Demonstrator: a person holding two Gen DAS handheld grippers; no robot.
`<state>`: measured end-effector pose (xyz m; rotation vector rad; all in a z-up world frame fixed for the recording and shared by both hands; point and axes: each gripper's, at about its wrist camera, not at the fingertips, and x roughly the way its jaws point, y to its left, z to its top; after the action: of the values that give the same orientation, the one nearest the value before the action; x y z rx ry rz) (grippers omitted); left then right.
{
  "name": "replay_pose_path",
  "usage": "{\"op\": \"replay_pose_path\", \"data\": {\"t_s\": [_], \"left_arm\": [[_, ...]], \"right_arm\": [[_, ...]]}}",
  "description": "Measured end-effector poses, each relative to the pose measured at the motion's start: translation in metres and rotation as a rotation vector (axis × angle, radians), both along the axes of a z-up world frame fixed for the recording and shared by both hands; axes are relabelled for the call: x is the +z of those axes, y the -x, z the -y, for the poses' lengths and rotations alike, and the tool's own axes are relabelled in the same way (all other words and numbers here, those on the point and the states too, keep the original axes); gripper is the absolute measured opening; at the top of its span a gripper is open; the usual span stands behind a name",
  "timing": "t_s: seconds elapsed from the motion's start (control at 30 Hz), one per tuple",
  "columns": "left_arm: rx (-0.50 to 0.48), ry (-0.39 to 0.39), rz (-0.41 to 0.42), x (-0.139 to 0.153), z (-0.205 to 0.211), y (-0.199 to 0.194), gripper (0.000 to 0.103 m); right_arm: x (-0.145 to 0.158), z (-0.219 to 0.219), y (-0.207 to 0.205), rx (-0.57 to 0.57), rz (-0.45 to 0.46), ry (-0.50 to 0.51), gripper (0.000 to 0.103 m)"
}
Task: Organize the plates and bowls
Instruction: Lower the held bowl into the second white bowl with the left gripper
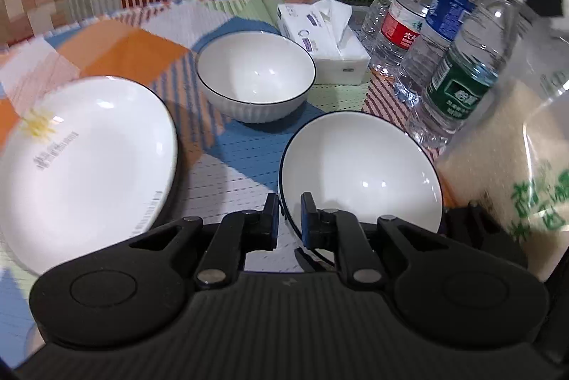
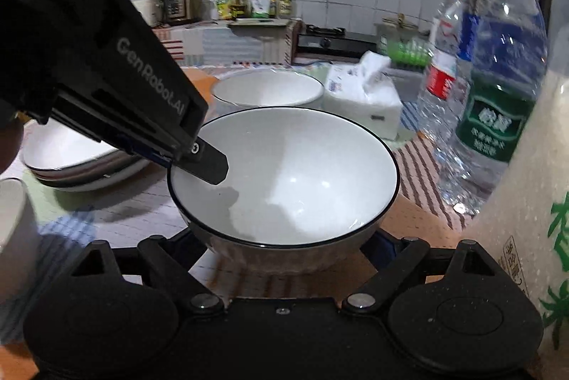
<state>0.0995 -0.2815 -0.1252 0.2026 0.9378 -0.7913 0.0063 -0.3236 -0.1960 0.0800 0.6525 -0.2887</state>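
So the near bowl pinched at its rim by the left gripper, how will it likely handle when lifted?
The near bowl looks glazed and glossy, so the thin rim could slip between the left gripper fingers. Held at one edge only, it will probably tilt. It seems rigid ceramic, likely to chip if it knocks the far bowl.

We see the near white ceramic bowl with a dark rim on the patterned-cloth counter, with a second white ribbed bowl behind it. Left of both lies the white round plate atop a stack. Behind the far bowl sits the white tissue box; clear plastic water bottles line the counter's right edge.
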Motion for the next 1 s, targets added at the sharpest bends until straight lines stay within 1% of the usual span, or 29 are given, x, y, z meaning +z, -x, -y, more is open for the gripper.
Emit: {"op": "replay_pose_path", "data": {"t_s": [0.03,0.13,0.2,0.4,0.47,0.57,0.6,0.63,0.7,0.8,0.9,1.0], "left_arm": [[-0.002,-0.019,0.014,0.005,-0.003,0.003,0.011],[-0.018,-0.135,0.087,0.02,-0.009,0.016,0.011],[-0.019,-0.146,0.116,0.029,-0.019,0.021,0.011],[0.009,-0.179,0.141,0.054,-0.053,0.028,0.012],[0.026,-0.156,0.128,0.062,-0.069,0.028,0.012],[0.045,-0.061,0.053,0.071,-0.1,0.02,0.013],[0.058,-0.038,0.023,0.074,-0.111,0.017,0.013],[0.065,-0.027,0.014,0.075,-0.119,0.016,0.014],[0.076,-0.023,0.018,0.078,-0.135,0.018,0.014],[0.097,-0.036,0.023,0.079,-0.154,0.022,0.014],[0.128,-0.043,-0.003,0.076,-0.172,0.021,0.013],[0.152,-0.03,-0.037,0.068,-0.191,0.018,0.014]], "right_arm": [[0.004,-0.003,0.001,0.011,0.008,0.001,0.093],[0.016,-0.017,0.004,0.061,0.02,0.003,0.093],[0.023,-0.028,0.005,0.095,0.022,0.008,0.093],[0.043,-0.057,0.009,0.147,0.06,-0.005,0.093],[0.05,-0.068,0.009,0.166,0.066,0.0,0.093],[0.06,-0.079,0.008,0.19,0.071,-0.023,0.093],[0.064,-0.081,0.009,0.202,0.07,-0.038,0.093],[0.066,-0.084,0.009,0.222,0.07,-0.055,0.093],[0.069,-0.09,0.01,0.262,0.078,-0.083,0.093],[0.073,-0.102,0.01,0.323,0.084,-0.099,0.093],[0.072,-0.117,0.011,0.375,0.078,-0.107,0.093],[0.07,-0.126,0.011,0.426,0.067,-0.136,0.093]]}}
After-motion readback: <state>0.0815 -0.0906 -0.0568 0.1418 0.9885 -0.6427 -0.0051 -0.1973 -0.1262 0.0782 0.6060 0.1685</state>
